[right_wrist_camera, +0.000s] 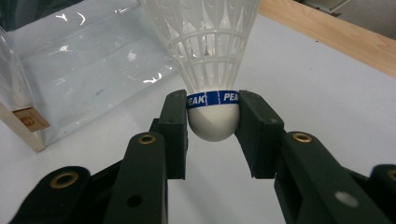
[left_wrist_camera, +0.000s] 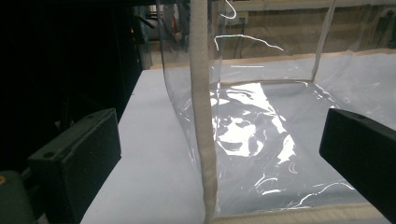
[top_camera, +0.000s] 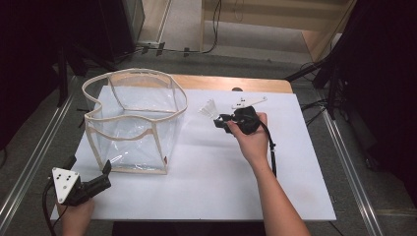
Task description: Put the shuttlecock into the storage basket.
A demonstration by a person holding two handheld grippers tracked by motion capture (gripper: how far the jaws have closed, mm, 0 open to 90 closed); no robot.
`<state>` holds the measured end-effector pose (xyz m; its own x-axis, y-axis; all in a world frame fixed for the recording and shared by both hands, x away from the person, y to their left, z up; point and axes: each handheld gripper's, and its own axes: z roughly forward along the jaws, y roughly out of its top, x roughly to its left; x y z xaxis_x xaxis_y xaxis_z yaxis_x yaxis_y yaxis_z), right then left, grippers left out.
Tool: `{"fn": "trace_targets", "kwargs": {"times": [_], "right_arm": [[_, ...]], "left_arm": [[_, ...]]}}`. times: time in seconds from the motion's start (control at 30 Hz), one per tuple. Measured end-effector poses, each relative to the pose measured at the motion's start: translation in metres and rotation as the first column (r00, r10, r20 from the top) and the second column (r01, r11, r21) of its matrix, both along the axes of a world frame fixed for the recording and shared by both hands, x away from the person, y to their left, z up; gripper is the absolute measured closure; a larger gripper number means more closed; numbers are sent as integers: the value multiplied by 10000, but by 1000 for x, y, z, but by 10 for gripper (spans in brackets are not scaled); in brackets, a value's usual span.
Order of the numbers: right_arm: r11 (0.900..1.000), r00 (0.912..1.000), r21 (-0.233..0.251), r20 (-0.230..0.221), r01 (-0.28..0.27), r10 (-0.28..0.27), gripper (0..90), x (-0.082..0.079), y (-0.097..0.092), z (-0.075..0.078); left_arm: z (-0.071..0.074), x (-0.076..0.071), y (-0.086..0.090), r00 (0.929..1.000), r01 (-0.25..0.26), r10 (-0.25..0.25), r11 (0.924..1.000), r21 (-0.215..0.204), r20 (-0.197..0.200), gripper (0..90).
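The left gripper [top_camera: 104,173] is hovering at the counter's [top_camera: 206,191] near left corner, jaws standing apart, empty, facing the clear bag's [top_camera: 133,123] corner seam. Bare counter is lying between. Near the far edge, the right gripper [top_camera: 220,120] is clamping the shuttlecock [right_wrist_camera: 212,60] by its cork, feathers cut off above.

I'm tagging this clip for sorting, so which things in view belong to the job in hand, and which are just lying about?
In the job:
- shuttlecock, clamped at its cork by the right gripper
- clear bag, left gripper open near its corner

Lying about:
- white table board
- floor cables
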<state>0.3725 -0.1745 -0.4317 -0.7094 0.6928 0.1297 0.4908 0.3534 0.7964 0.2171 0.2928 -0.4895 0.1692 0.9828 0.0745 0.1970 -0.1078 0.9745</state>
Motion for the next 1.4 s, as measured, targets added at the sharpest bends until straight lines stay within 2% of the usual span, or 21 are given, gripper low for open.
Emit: {"fn": "trace_targets", "kwargs": {"times": [0.53, 0.63, 0.9, 1.17, 1.4], "right_arm": [[9999, 9998, 1, 184, -108, 108, 630, -2, 4, 12], [9998, 9997, 169, 228, -48, 44, 630, 0, 4, 14], [9998, 9996, 169, 263, -85, 81, 630, -1, 5, 18], [9997, 9989, 227, 456, -85, 74, 631, -3, 4, 35], [9998, 9984, 197, 558, -92, 81, 631, -3, 6, 43]], "left_arm": [[0, 0, 1, 10000, -29, 29, 10000, -54, -58, 0], [0, 0, 1, 10000, -6, 5, 10000, -83, -60, 0], [0, 0, 1, 10000, -14, 13, 10000, -55, -67, 0], [0, 1, 0, 10000, -9, 8, 10000, -66, -83, 0], [0, 1, 1, 9999, 4, -4, 10000, -52, -128, 0]]}}
